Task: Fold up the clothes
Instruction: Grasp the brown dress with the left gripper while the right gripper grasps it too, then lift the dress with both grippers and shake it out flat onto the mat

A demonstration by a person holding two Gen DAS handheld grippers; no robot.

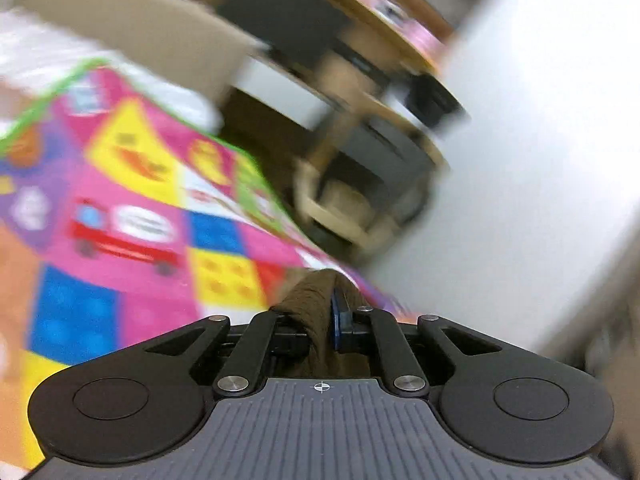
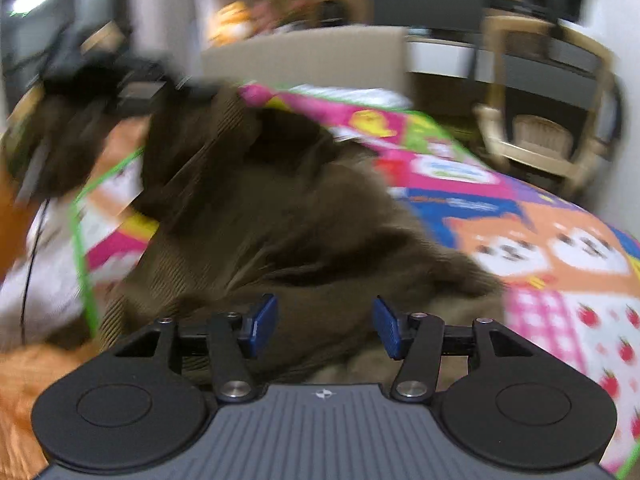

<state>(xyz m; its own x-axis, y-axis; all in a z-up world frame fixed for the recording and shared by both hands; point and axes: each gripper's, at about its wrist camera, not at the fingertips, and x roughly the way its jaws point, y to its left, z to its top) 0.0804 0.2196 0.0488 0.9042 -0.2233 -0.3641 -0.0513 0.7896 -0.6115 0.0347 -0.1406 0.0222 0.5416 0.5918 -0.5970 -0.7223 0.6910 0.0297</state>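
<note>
1. The left gripper [image 1: 324,312] was closed on a bunch of brown garment [image 1: 312,312]; the cloth filled the gap between its pads and ran back toward the camera. Its view was tilted and blurred, which I take as a sign of a fast move.

2. The right gripper [image 2: 325,326] stood wide apart with nothing between its blue pads [image 2: 264,320]. It hung just above the near part of the garment [image 2: 280,216]; whether it touched the cloth could not be told.

3. The garment, ribbed and brown, lay in a rumpled heap on the mat [image 2: 560,240], toward the mat's left edge and near side as the right wrist view showed it. One part rose up at the far left, where a dark blurred shape, likely the left gripper, seemed to lift it.

4. An orange cloth [image 2: 20,380] lay at the near left corner of that view, off the mat's green border. A chair [image 2: 540,140] stood beyond the mat's far right edge.

5. Judged from this, the step in hand was lifting or spreading the garment, not a finished fold: no flat, squared layers showed anywhere.

6. The next move would call for the right gripper to take a second hold on an edge or corner, so both could draw the cloth flat on the mat.
</note>
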